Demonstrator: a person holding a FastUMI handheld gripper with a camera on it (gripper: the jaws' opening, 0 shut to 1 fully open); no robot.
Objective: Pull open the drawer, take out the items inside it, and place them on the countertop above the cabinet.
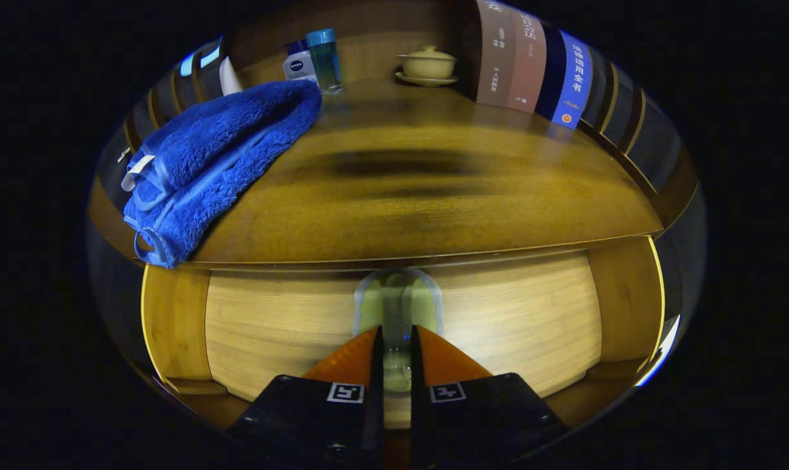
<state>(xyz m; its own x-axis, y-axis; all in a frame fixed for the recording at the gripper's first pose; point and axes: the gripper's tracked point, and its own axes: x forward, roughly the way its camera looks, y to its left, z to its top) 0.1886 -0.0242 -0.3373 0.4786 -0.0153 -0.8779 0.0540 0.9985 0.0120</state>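
Wooden countertop (434, 196) fills most of what I see, with the drawer (290, 326) front right below it, not pulled out yet as far as I can tell. My gripper (395, 339) is clenched on the drawer handle (398, 303), both fingers pinching it. Best bet, I reckon, is a straight level pull so the grip doesn't slip. Up top there's a blue towel (218, 163) hanging over the edge beside the handle, books (531, 62), a lidded cup (427, 65) and two bottles (313, 59); middle looks free for unloading.
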